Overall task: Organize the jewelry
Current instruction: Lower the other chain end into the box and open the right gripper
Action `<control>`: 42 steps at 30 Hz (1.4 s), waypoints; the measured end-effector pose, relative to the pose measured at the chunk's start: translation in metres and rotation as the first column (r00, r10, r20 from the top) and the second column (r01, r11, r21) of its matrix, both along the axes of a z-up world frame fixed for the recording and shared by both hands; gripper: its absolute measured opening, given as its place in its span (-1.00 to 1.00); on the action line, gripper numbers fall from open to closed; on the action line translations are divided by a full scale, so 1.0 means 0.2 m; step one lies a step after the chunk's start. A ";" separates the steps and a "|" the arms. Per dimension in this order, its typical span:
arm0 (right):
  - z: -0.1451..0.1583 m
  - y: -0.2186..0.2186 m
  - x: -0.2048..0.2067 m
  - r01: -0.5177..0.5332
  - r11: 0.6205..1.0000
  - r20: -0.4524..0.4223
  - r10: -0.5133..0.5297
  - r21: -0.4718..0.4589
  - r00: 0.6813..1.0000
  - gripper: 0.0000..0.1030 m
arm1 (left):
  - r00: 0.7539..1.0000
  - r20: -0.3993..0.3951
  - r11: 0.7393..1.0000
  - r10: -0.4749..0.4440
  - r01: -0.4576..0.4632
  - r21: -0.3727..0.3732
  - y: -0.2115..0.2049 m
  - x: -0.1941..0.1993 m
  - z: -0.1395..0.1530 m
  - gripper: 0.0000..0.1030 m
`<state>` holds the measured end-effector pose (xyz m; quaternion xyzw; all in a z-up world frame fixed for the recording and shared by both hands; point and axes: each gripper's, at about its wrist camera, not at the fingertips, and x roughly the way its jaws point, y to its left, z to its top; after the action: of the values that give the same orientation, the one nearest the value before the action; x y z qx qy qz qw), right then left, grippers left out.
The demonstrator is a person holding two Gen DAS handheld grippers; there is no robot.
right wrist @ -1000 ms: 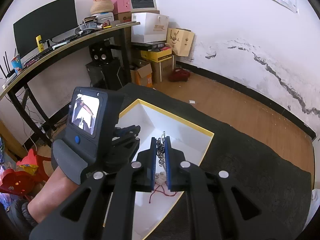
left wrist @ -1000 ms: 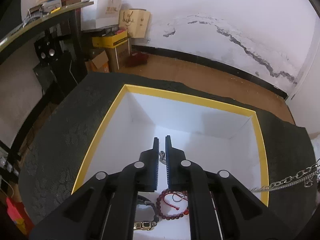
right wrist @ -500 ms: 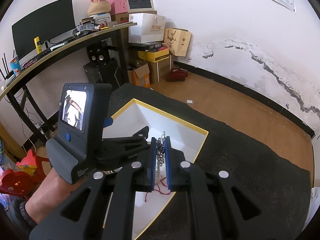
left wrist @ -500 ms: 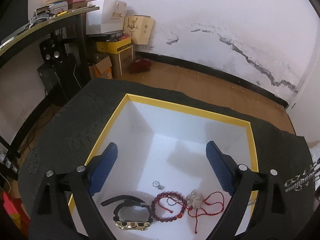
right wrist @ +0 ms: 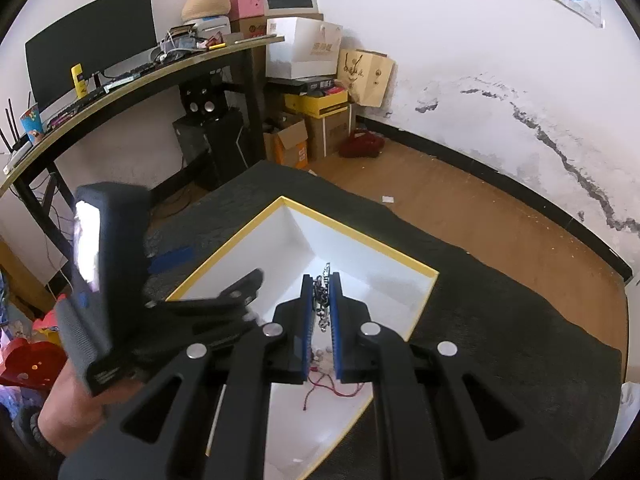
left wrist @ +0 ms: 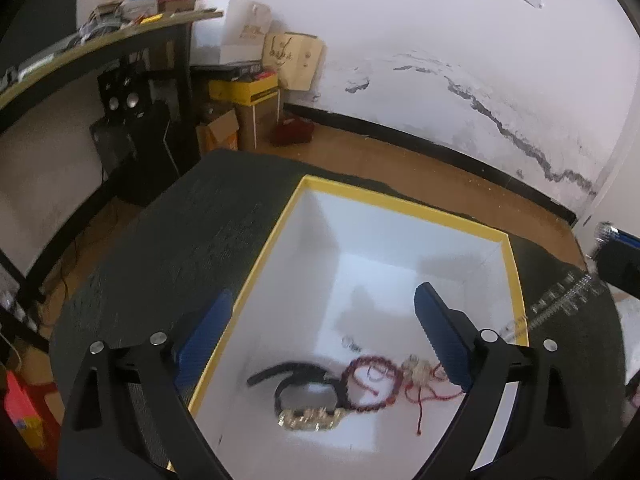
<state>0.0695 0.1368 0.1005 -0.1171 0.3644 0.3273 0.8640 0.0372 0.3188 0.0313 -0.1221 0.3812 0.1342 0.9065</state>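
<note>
Since a second earlier the left gripper had let go and pulled back above the box, its jaws still spreading wide with nothing between them. The yellow-rimmed white cardboard box sat on the black textured tabletop. On its floor lay a black-strapped gold watch, touching a dark red bead bracelet. The right gripper was clamped tight on a silver metal chain over the box.
</note>
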 end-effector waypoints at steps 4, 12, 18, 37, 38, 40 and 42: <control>-0.05 0.07 0.02 -0.008 1.000 -0.015 0.007 -0.023 1.000 -0.83 | 1.000 -0.002 1.000 0.015 -0.015 -0.022 0.07 -0.09 0.00 0.75; -0.23 0.23 0.12 0.013 0.997 -0.091 -0.020 -0.082 0.996 -0.83 | 1.000 0.002 0.999 0.008 -0.008 -0.033 0.14 -0.19 -0.01 0.75; -0.40 0.31 0.24 0.041 0.990 -0.166 -0.063 -0.132 0.984 -0.83 | 1.000 0.007 1.000 -0.003 0.003 -0.021 0.16 -0.21 -0.01 0.75; -0.31 -0.04 0.17 0.105 0.993 -0.261 -0.115 -0.052 0.958 0.87 | 1.000 0.022 1.000 -0.008 0.008 -0.006 0.07 -0.22 0.04 0.83; -0.28 -0.13 0.13 0.117 0.992 -0.250 -0.123 -0.038 0.960 0.87 | 1.000 0.025 1.000 -0.015 0.016 -0.015 0.04 -0.22 0.04 0.85; -0.25 -0.29 0.06 0.144 0.989 -0.226 -0.146 -0.027 0.963 0.87 | 0.999 0.031 0.999 -0.018 0.020 -0.048 -0.05 -0.23 0.05 0.86; -0.23 -0.51 -0.01 0.201 0.979 -0.188 -0.203 -0.030 0.961 0.87 | 0.998 0.045 0.994 -0.036 0.041 -0.104 -0.15 -0.24 0.07 0.86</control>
<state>0.0667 0.0338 0.0544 -0.0520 0.4567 0.2450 0.8536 -0.0112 0.2880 0.0452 -0.1651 0.3703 0.0937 0.9093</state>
